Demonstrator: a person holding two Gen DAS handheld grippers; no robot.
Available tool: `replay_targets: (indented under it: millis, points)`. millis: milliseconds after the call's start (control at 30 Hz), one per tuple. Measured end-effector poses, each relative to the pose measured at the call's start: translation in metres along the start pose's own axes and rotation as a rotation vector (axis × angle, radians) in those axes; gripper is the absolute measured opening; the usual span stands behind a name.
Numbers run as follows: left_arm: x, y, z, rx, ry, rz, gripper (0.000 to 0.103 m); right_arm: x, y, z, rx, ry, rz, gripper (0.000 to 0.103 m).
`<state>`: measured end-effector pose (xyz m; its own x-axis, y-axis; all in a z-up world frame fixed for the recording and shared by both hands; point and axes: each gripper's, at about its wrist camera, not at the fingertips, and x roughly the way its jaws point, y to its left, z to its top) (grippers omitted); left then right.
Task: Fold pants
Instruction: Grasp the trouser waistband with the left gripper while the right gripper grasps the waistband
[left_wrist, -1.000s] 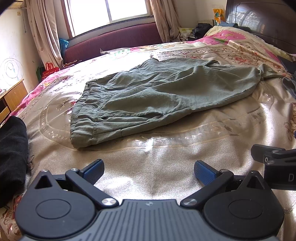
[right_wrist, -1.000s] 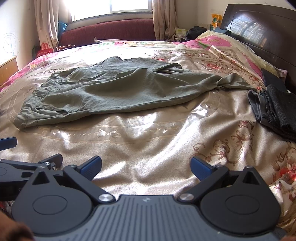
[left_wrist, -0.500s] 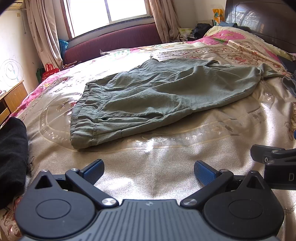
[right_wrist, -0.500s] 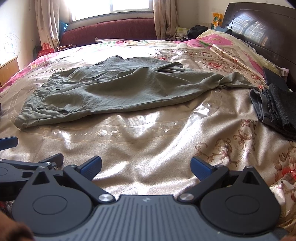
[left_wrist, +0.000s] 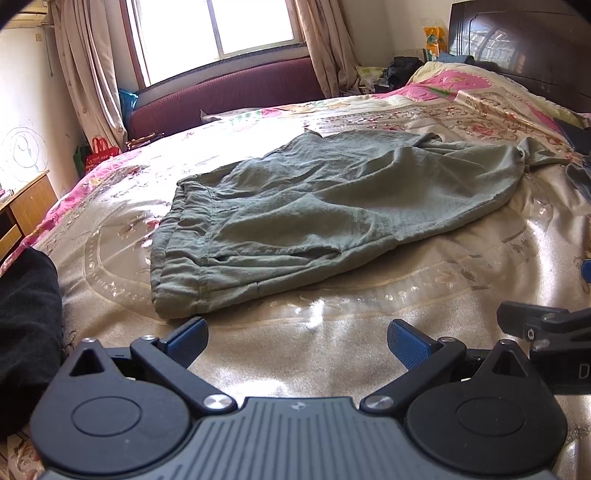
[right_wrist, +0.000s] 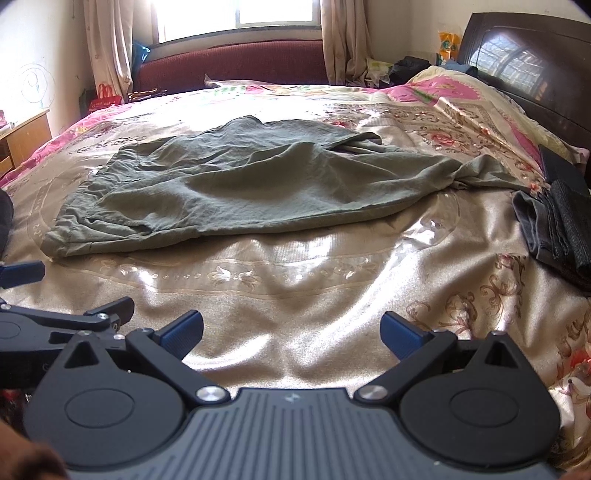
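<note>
Grey-green pants lie flat and rumpled across the bed, waistband to the left and leg ends to the right; they also show in the right wrist view. My left gripper is open and empty, hovering just short of the waistband corner. My right gripper is open and empty above bare bedspread, well short of the pants' near edge. Each gripper shows at the edge of the other's view.
The bed has a shiny beige floral spread. A dark folded stack of clothes lies at the right. A black garment lies at the left. A dark headboard stands at the far right, a maroon sofa behind.
Both grippers have moved slightly forward toward the pants, the left one most. Both stay open and the pants have not moved.
</note>
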<state>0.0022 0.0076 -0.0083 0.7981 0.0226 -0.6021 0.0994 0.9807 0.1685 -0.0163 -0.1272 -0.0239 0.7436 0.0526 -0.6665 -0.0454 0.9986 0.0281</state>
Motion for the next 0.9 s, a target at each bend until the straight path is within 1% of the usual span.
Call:
replay_targets:
  millis: [100, 167, 233, 300, 400, 500, 633, 667, 733, 767, 800, 833, 867, 900]
  points:
    - [0.001, 0.013, 0.005, -0.004, -0.028, 0.017, 0.103, 0.002, 0.005, 0.006, -0.032, -0.012, 0.016, 0.101]
    - [0.004, 0.022, 0.006, 0.018, -0.044, 0.044, 0.103, 0.004, 0.007, 0.013, -0.046, -0.025, 0.028, 0.101]
    - [0.013, 0.032, 0.005, 0.049, -0.044, 0.078, 0.103, 0.01, 0.011, 0.021, -0.055, -0.036, 0.04, 0.101]
    - [0.023, 0.04, 0.005, 0.07, -0.028, 0.091, 0.103, 0.019, 0.015, 0.03, -0.07, -0.038, 0.056, 0.101]
    - [0.034, 0.048, 0.005, 0.108, -0.02, 0.07, 0.103, 0.034, 0.025, 0.041, -0.121, -0.033, 0.075, 0.101]
    - [0.041, 0.056, 0.006, 0.145, -0.023, 0.03, 0.103, 0.047, 0.032, 0.049, -0.18, -0.026, 0.097, 0.101]
    - [0.046, 0.066, 0.007, 0.202, -0.027, -0.034, 0.095, 0.059, 0.035, 0.058, -0.224, -0.029, 0.107, 0.101]
    - [0.048, 0.069, 0.008, 0.198, -0.02, -0.053, 0.093, 0.061, 0.034, 0.06, -0.23, -0.031, 0.112, 0.101]
    - [0.052, 0.072, 0.011, 0.185, 0.007, -0.077, 0.091, 0.067, 0.033, 0.062, -0.246, -0.029, 0.12, 0.1]
    - [0.051, 0.074, 0.011, 0.174, 0.009, -0.086, 0.088, 0.07, 0.034, 0.063, -0.262, -0.026, 0.113, 0.097]
    - [0.05, 0.078, 0.01, 0.16, 0.013, -0.083, 0.086, 0.072, 0.034, 0.063, -0.276, -0.023, 0.106, 0.095]
    - [0.048, 0.081, 0.009, 0.146, 0.018, -0.081, 0.081, 0.075, 0.035, 0.063, -0.287, -0.021, 0.104, 0.093]
    - [0.047, 0.088, 0.007, 0.116, 0.028, -0.083, 0.078, 0.077, 0.035, 0.063, -0.293, -0.015, 0.112, 0.093]
    - [0.048, 0.093, 0.006, 0.087, 0.039, -0.092, 0.077, 0.079, 0.034, 0.063, -0.3, -0.009, 0.127, 0.093]
